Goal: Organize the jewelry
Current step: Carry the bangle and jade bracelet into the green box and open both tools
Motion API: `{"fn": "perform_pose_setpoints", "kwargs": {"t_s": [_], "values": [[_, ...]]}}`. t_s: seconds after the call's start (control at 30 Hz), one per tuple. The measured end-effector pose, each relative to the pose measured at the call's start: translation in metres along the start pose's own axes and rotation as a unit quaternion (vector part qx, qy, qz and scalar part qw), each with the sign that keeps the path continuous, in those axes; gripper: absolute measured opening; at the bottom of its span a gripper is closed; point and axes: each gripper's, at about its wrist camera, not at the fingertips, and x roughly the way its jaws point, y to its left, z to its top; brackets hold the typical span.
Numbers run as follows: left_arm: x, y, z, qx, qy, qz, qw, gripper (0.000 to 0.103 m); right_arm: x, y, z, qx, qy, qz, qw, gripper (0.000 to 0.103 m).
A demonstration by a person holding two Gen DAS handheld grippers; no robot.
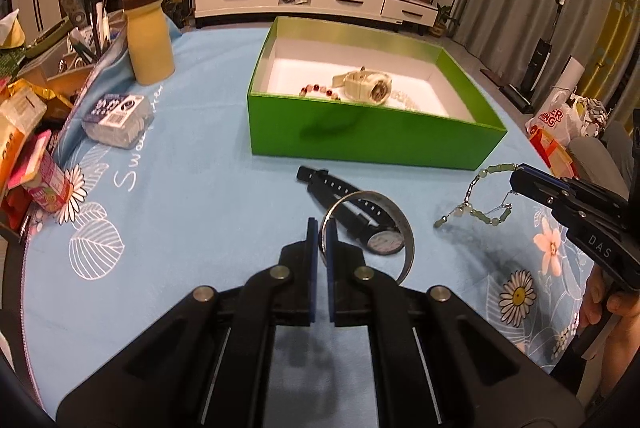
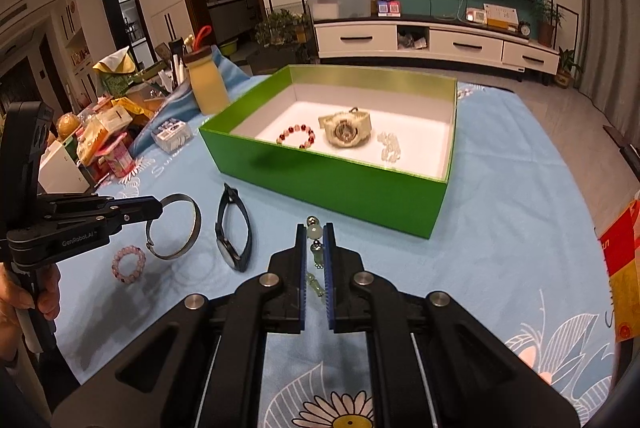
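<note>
Gripping bangle and jade necklace, both jaws closed.

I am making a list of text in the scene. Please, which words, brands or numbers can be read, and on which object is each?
"DAS": on the right gripper.
"GenRobot.AI": on the left gripper.
"Sw…": white script on the blue tablecloth, the rest unclear.
"…ER …ING": red letters on the white plastic bag, partly hidden.
The small wrapped packet carries print, too blurred to read.

Blue floral tablecloth. On it: green box, black watch, pink bead bracelet. Yellow bottle farther back.
</note>
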Motion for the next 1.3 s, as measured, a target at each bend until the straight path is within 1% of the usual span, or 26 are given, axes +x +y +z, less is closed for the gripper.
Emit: {"fn": "perform_pose_setpoints", "kwargs": {"t_s": [0.77,1.3], "values": [[-0.021,-0.017,0.043,0.017,-0.04,-0.001,0.999,0.004,-0.025,0.0,0.031,-0.013,-0.05,-0.001,0.999,0.007],[-0.022,-0.032,0.083,0.024,-0.068,-0.007,0.9974,0.004,-0.037,-0.006,0.063,-0.014,-0.092,-0.008,0.996,0.007]]}}
